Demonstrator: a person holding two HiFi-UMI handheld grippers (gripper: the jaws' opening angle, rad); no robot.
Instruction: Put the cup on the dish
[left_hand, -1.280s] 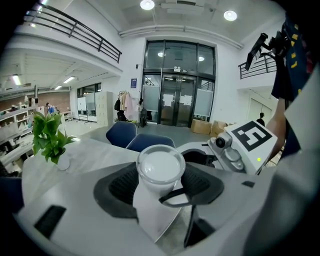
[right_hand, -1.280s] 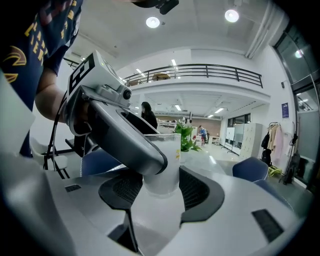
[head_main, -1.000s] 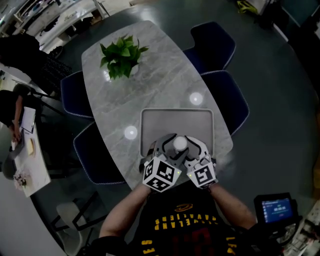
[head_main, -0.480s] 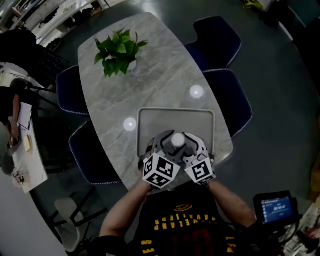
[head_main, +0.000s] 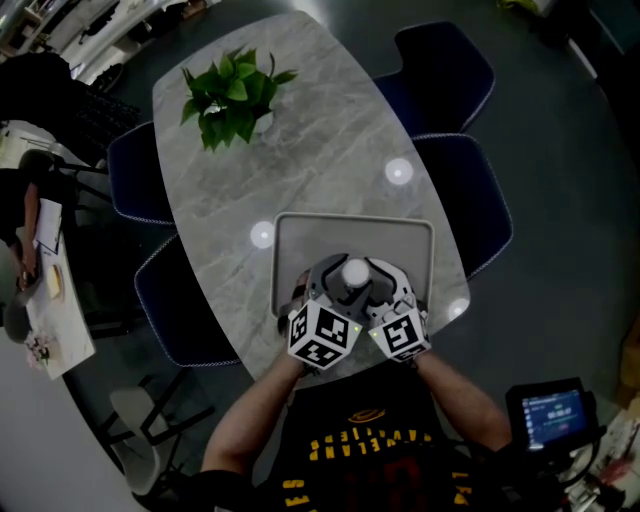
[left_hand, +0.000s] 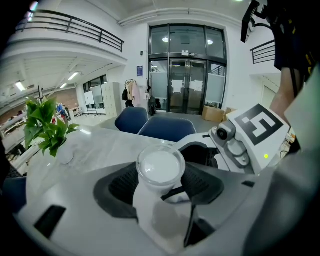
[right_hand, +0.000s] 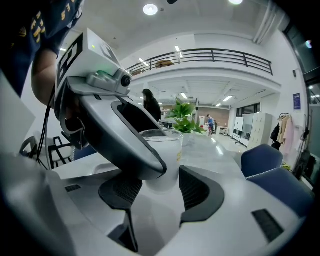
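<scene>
Pale cup (head_main: 355, 272) upright over the grey rectangular dish (head_main: 402, 240)

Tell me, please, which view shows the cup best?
The left gripper view: the cup shows rim and side. In the right gripper view the left gripper half hides it; the head view shows only its top.

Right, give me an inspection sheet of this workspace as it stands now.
Surface: glossy grey marble oval table, with ceiling-light reflections.
Job's things: clear round cup, white inside, held over the near part of the grey rectangular tray; whether it touches the tray cannot be told.
Clutter: leafy green potted plant at the table's far end.
Grippers: left gripper and right gripper meet at the cup, each with its jaws closed on it.
Cables: nothing seen.
Surroundings: dark blue chairs around the table; a person at a desk to the left; a small lit screen at near right.
</scene>
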